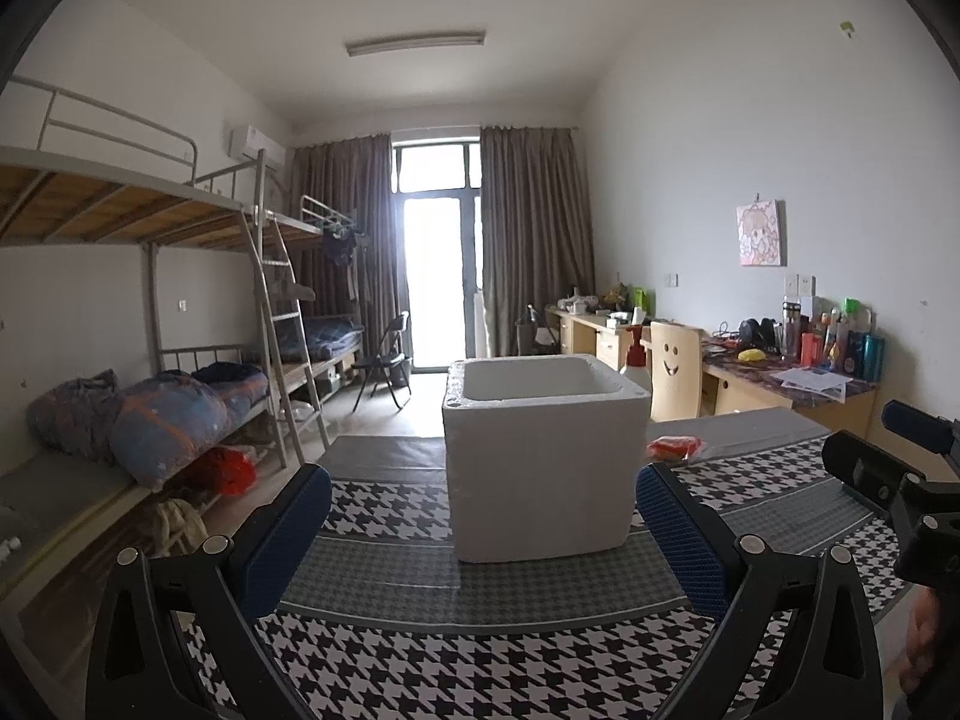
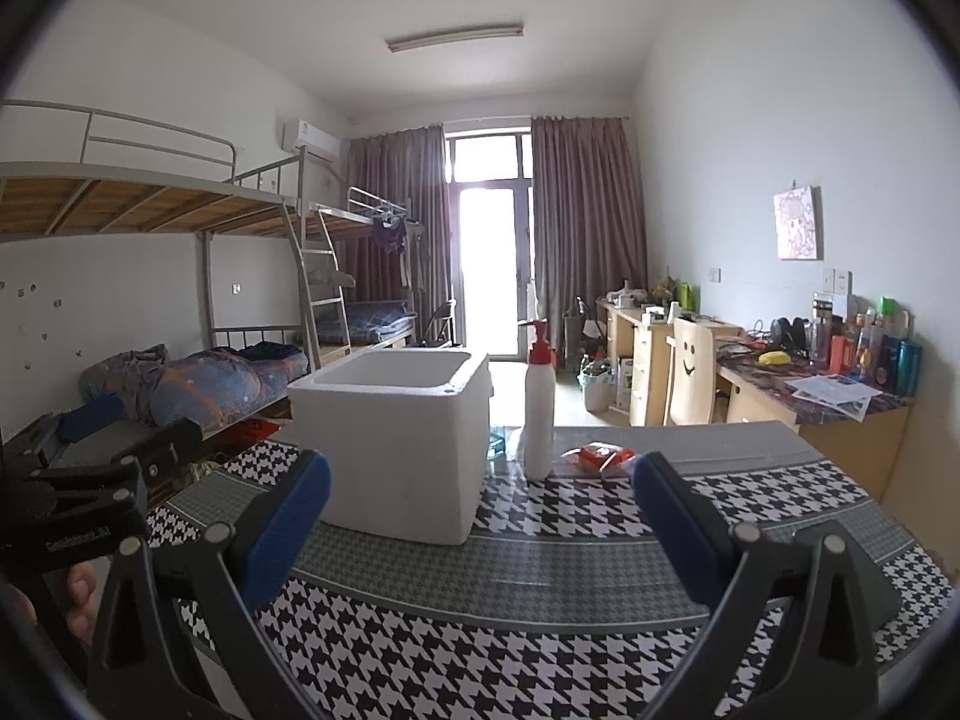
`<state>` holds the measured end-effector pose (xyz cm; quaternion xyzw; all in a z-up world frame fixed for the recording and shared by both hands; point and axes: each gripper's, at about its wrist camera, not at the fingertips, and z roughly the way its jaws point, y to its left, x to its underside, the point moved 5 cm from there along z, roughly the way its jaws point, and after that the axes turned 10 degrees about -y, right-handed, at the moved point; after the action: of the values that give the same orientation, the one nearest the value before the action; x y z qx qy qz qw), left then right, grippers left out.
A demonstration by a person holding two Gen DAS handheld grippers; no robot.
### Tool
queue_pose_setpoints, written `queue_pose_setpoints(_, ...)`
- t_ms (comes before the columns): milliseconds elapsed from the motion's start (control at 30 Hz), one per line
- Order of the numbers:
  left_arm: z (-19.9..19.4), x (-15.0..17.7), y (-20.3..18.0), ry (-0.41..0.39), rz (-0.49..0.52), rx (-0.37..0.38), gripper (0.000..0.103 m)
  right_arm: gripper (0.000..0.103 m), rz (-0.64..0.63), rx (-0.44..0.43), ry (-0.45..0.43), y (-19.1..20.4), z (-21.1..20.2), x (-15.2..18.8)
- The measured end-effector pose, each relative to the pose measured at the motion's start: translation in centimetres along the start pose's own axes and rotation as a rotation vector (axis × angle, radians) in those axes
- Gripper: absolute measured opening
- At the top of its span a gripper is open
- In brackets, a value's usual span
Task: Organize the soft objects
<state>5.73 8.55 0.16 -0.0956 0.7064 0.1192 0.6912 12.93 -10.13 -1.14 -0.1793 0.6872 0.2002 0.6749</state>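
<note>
Hovering: both my grippers above the near edge of the tabletop (image 2: 480, 546), nothing picked up.
Left gripper (image 1: 480, 531): fingers spread wide, empty.
Right gripper (image 2: 480, 525): fingers spread wide, empty.
Foam box (image 1: 540, 456): mid-table, open top; what I see of its inside looks empty.
Orange packet (image 2: 600, 457): toward the far edge, right of the pump bottle (image 2: 538, 414); likely the soft item.
Progress: at the start, I judge; packet not yet boxed.
</note>
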Motion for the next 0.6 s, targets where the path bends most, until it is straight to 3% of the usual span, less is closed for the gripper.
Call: queue_pose_setpoints(600, -1.1, 0.8, -0.3, 0.002, 0.011, 0.004, 0.102, 0.102, 0.002, 0.014, 0.003, -0.1, -1.1, 1.1)
